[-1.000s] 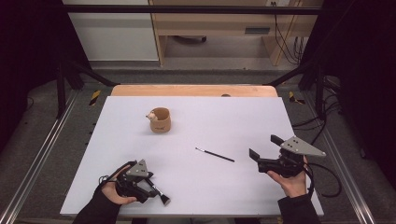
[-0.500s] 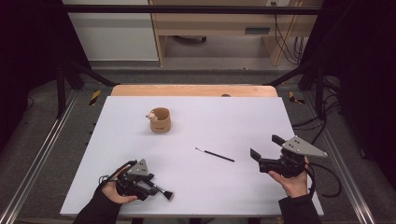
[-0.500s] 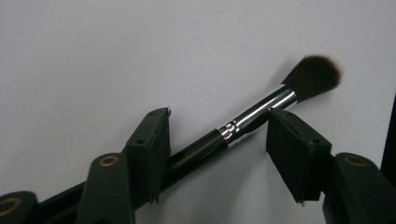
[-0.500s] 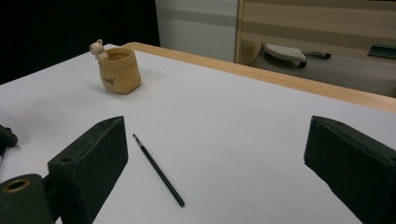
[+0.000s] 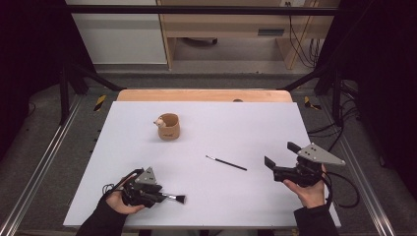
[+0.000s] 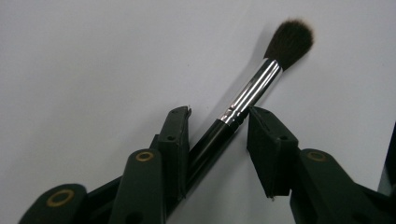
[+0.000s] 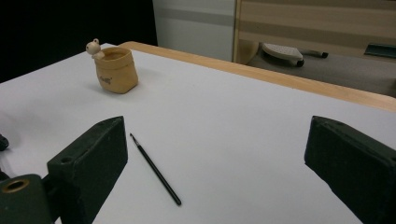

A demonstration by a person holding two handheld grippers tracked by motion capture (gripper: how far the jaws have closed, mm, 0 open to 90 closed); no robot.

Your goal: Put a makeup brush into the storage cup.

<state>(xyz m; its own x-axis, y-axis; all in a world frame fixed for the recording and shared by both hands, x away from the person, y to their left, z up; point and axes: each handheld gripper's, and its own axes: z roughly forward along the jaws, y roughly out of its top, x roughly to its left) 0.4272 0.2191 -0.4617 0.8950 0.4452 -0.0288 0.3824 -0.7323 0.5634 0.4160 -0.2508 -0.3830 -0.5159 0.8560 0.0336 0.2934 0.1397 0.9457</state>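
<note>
left gripper (image 5: pixel 167 198) at the near left of the white table (image 5: pixel 236 123): jaws have just been closing around a makeup brush (image 6: pixel 252 93) lying on the table; one pad touches the handle, the other stands just clear. right gripper (image 5: pixel 278 162) at the near right, jaws wide apart, holding nothing. a thin brush (image 5: pixel 226 163) lies between them; a tan cup (image 5: pixel 168 127) farther back.

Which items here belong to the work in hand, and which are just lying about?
In hand: thick makeup brush, between the left gripper fingers, which have just been closing; thin brush; tan holder cup.
Lying about: cables and the grey base on the floor.
</note>
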